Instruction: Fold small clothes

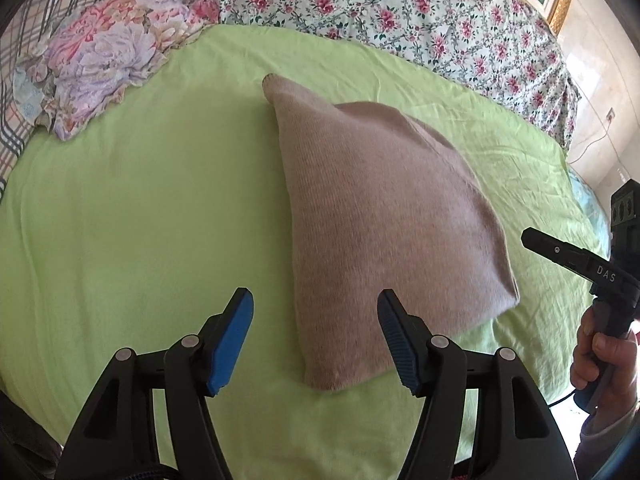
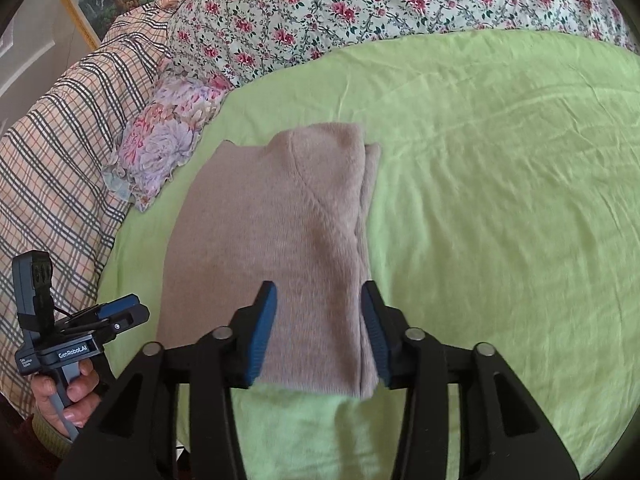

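**Beige knit lying folded, both grippers hanging free above it**

Nearest, the left gripper is hovering with fingers spread wide and holding nothing, over the sweater's near corner. The right gripper is also gaping, empty, above the near hem. The beige sweater is lying on the green sheet, already doubled lengthwise. Next likely calls for pinching the near hem and carrying it toward the collar. Beyond, a floral pillow and floral quilt are resting. No containers are showing.
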